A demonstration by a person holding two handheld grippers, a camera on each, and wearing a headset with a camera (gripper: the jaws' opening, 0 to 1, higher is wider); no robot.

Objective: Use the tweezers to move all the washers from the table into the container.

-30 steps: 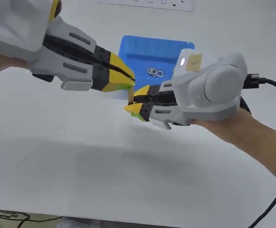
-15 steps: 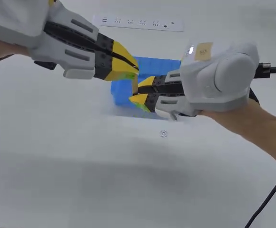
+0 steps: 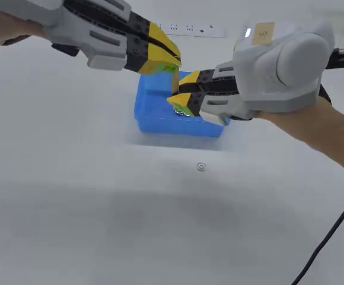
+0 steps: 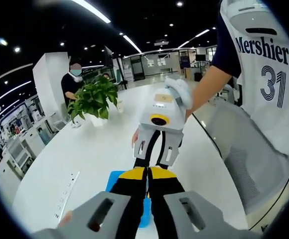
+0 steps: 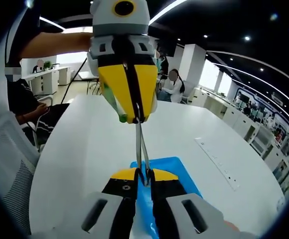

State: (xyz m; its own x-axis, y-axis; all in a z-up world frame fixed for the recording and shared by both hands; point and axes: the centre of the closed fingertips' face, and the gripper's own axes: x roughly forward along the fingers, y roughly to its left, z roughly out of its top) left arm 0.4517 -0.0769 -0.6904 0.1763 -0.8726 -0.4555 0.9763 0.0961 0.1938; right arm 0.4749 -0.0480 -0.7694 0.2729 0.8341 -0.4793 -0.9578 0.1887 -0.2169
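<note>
A slim pair of tweezers spans the two grippers. My left gripper comes in from the upper left, shut on the tweezers' joined end. My right gripper faces it from the right, and the tweezers' two arms run into its shut jaws. Both grippers hover over the blue container. One small metal washer lies on the white table in front of the container. The right gripper hides most of the container's inside. In the left gripper view my own jaws point at the right gripper.
A white power strip lies beyond the container, also seen as a power strip in the right gripper view. A black cable trails from the right gripper at the right edge. A potted plant stands far back.
The head camera has swung, bringing the table washer into view. Both grippers, still joined by the tweezers, have moved away from me to above the blue container.
</note>
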